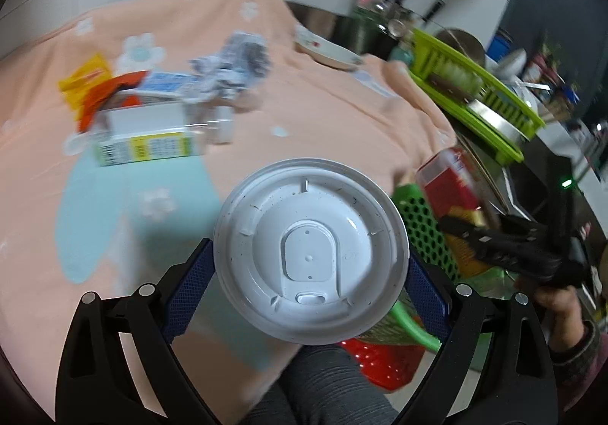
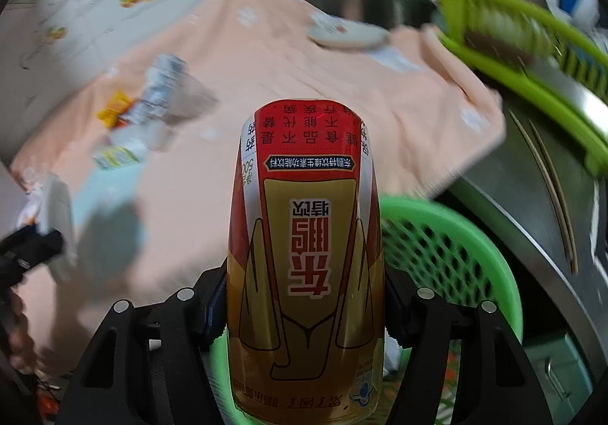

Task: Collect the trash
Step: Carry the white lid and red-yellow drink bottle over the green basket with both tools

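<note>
My left gripper (image 1: 309, 273) is shut on a paper cup with a white plastic lid (image 1: 309, 250), its blue pads on both sides of the cup. My right gripper (image 2: 304, 295) is shut on a red-and-gold drink bottle (image 2: 304, 254), held over the near rim of a green mesh basket (image 2: 448, 235). In the left wrist view, the same bottle (image 1: 448, 189) and the black right gripper (image 1: 513, 246) hang above that basket (image 1: 421, 219). A pile of trash (image 1: 152, 109) lies on the peach tablecloth: boxes, wrappers, crumpled paper.
A white plate (image 1: 326, 48) sits at the table's far edge. A lime-green dish rack (image 1: 475, 94) stands to the right on a metal counter. A red basket (image 1: 383, 360) shows below the green one. A person's knee is under my left gripper.
</note>
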Demonstrator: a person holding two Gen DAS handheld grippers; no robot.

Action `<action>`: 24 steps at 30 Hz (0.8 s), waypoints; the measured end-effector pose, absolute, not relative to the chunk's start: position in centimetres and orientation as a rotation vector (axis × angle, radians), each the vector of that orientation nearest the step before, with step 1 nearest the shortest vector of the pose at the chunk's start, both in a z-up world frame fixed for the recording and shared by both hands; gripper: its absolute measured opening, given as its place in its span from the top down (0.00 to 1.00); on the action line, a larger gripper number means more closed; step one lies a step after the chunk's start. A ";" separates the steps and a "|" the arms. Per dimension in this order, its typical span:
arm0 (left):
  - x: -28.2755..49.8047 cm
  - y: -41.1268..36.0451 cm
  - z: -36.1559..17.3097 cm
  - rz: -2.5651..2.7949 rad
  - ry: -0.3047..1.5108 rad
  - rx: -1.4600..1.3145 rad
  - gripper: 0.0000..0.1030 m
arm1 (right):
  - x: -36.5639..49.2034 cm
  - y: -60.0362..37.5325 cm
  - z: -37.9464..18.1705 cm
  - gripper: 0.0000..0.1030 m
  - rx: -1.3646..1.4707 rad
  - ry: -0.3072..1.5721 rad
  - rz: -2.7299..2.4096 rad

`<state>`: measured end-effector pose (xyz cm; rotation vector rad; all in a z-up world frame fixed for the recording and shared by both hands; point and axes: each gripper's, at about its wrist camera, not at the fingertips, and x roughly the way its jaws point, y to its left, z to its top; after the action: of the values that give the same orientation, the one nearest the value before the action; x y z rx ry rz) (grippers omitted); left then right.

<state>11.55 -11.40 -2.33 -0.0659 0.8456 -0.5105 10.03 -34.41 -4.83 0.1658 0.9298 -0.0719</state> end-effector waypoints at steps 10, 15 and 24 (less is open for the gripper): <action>11.7 -17.6 -3.3 -0.605 0.887 0.022 0.11 | 9.5 -39.4 -11.0 0.39 0.218 1.061 -0.161; 11.6 -20.2 -3.9 -0.638 0.903 0.060 0.11 | 9.6 -40.5 -11.6 0.39 0.248 1.081 -0.160; 11.5 -24.5 -4.8 -0.699 0.932 0.103 0.11 | 8.8 -41.3 -10.2 0.34 0.223 1.052 -0.179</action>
<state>11.54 -24.51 -4.80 0.1029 0.9320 -0.6991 8.77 -41.30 -10.15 0.2226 1.0518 -0.1788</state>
